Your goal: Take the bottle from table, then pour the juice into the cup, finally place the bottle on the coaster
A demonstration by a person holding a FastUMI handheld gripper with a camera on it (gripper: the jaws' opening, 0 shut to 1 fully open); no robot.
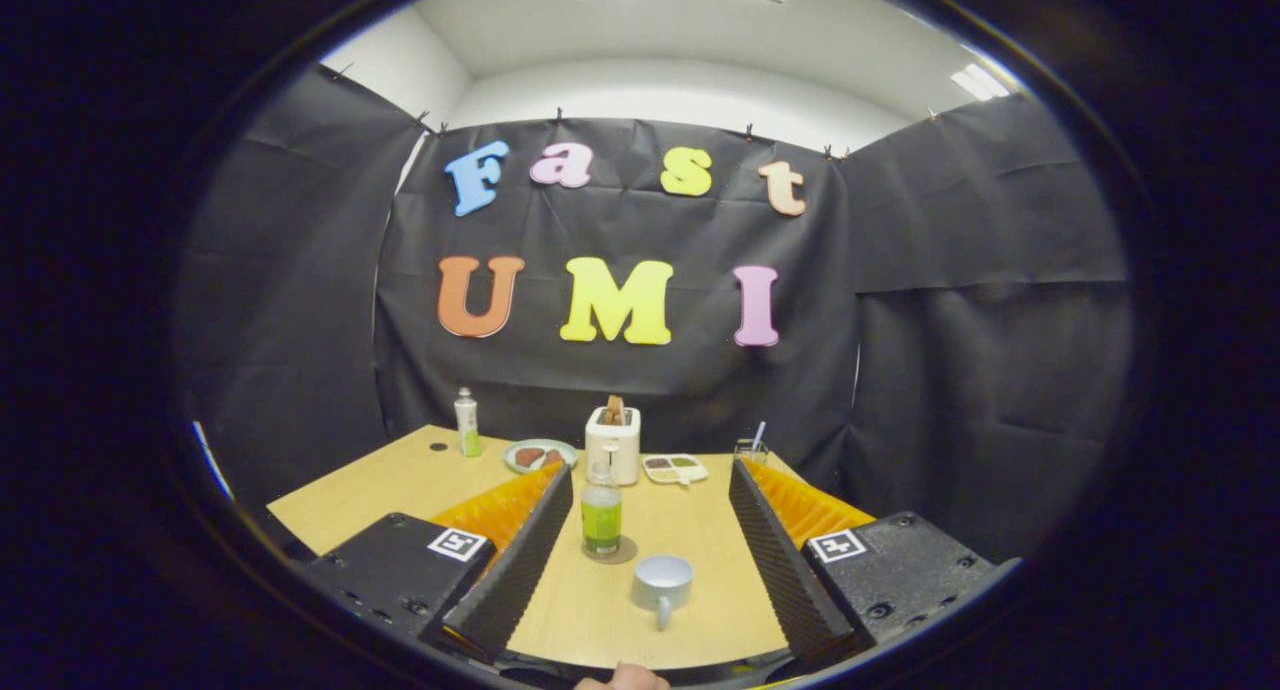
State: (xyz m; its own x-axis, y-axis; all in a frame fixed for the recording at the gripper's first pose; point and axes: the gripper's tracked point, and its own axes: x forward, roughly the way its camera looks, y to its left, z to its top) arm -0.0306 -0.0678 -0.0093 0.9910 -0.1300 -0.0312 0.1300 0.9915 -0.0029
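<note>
**Gripper wide open, juice bottle upright on the coaster**

The gripper point(640, 560) hovers above the near part of a light wooden table point(360, 490) with its two fingers spread wide apart. The ridged black pads point(515, 560) of both fingers touch nothing, and orange panels back them on the outer sides.

Between the fingers, closer to the left one, the juice bottle point(602, 515) stands upright. It is clear, with green liquid filling its lower part. It rests on a round brown coaster point(612, 554), whose edge shows around the bottle's base. Just beside the coaster, nearer the gripper and slightly to the right, sits a pale blue-white cup point(662, 580) with its handle pointing toward the gripper. The cup and the bottle are apart, not touching. Whether the cup holds any liquid is hard to tell.

Beyond the fingers, at the far side of the table, a white toaster point(613, 444) stands with a slice of toast poking out of its top. Left of it lies a plate point(540, 456) with brownish food, and further left a second small bottle point(467, 425) with a green lower part. Right of the toaster is a small divided tray point(675, 468), then a clear glass point(752, 451) with a straw.

A fingertip of the person's hand point(625, 678) peeks in at the base of the gripper.
</note>
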